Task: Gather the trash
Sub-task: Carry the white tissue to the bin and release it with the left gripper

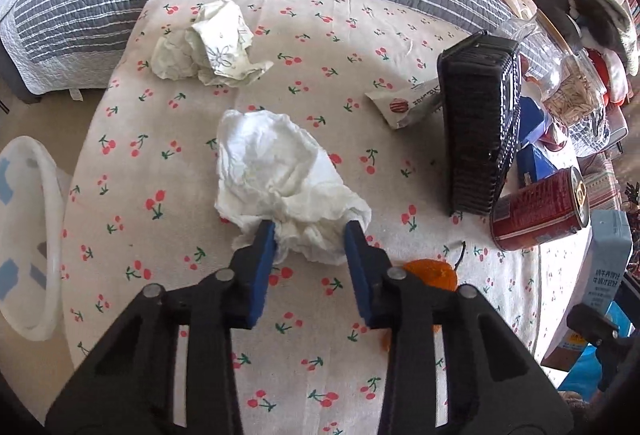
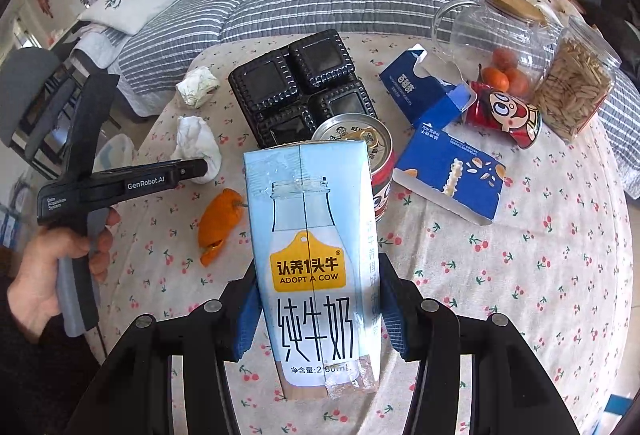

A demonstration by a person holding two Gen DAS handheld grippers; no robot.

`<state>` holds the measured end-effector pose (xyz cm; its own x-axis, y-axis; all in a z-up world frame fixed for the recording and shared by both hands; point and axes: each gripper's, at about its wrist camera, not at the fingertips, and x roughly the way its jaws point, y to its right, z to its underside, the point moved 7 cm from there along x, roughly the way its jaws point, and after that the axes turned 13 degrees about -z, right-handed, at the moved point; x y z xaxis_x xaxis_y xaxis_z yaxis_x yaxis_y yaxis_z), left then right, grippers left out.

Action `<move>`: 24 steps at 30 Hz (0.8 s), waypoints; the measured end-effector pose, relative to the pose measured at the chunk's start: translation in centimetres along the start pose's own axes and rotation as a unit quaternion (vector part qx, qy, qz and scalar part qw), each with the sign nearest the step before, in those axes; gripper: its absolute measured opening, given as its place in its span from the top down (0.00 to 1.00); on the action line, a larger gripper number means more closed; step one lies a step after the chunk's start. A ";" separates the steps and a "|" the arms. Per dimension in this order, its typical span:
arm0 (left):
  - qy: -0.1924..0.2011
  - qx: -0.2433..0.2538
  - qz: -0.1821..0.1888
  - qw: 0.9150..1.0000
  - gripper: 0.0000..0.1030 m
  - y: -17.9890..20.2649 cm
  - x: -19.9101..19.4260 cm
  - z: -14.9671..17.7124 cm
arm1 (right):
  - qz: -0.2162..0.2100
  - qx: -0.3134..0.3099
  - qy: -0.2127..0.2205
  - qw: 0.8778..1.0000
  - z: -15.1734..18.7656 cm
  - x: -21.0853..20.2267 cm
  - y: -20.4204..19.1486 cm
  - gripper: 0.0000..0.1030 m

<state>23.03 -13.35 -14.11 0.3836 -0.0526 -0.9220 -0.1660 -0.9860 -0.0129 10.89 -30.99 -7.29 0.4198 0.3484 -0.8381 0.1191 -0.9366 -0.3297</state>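
- The left gripper (image 1: 310, 231), black-armed with blue pads, stands with its jaws spread either side of a crumpled white paper tissue (image 1: 280, 179); the soft, wrinkled wad's near end lies between the pad tips, though whether they press it cannot be told.
- The right gripper (image 2: 316, 311) is clamped on a pale-blue rectangular milk carton (image 2: 316, 267) of smooth printed card, held upright above the table.
- Both work over a round table under a cream cloth with red cherry print (image 1: 160, 235).
- A second creased, cream paper wad (image 1: 208, 43) lies farther back, well apart from the tissue.
- Curled orange peel (image 2: 218, 223) lies just beside the left gripper's right arm.
- A ridged black plastic tray (image 1: 480, 123) stands on edge to the right, with a red tin can (image 1: 536, 211) lying on its side beside it.
- A white round plastic bin (image 1: 28, 235) sits off the table's left edge; the cloth between tissue and that edge is bare.
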 end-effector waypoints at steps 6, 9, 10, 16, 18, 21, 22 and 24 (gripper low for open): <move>-0.002 0.011 -0.012 1.000 0.91 -0.9 -0.4 0.5 | 0.001 0.000 0.004 1.000 -0.4 0.1 -0.7 0.48; 0.005 0.016 -0.013 1.000 0.91 -1.5 -1.2 0.6 | 0.000 -0.001 0.007 1.000 -0.7 0.2 -1.1 0.48; 0.007 0.016 -0.013 1.000 0.91 -1.8 -1.4 0.6 | 0.000 -0.002 0.009 1.000 -0.8 0.3 -1.3 0.48; 0.018 0.007 -0.015 1.000 0.92 -3.9 -3.1 1.1 | -0.004 0.000 0.013 1.000 -1.5 0.8 -2.4 0.48; 0.024 0.003 -0.019 1.000 0.92 -4.8 -3.7 1.3 | -0.007 -0.002 0.014 1.000 -1.8 1.1 -3.0 0.48; 0.032 -0.004 -0.028 0.999 0.92 -6.6 -4.3 1.5 | -0.013 -0.006 0.015 1.000 -2.2 1.6 -4.1 0.48; 0.033 -0.008 -0.031 0.999 0.92 -7.2 -4.4 1.7 | -0.015 -0.008 0.014 1.000 -2.3 1.9 -4.5 0.48; 0.035 -0.017 -0.037 0.999 0.92 -8.6 -4.6 1.9 | -0.018 -0.013 0.011 1.000 -2.5 2.6 -5.4 0.48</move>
<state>20.97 -4.32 -10.51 0.4561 0.0117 -0.8899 -0.1036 -0.9924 -0.0661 13.60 -25.14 -6.54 0.4352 0.3808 -0.8158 0.1568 -0.9244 -0.3478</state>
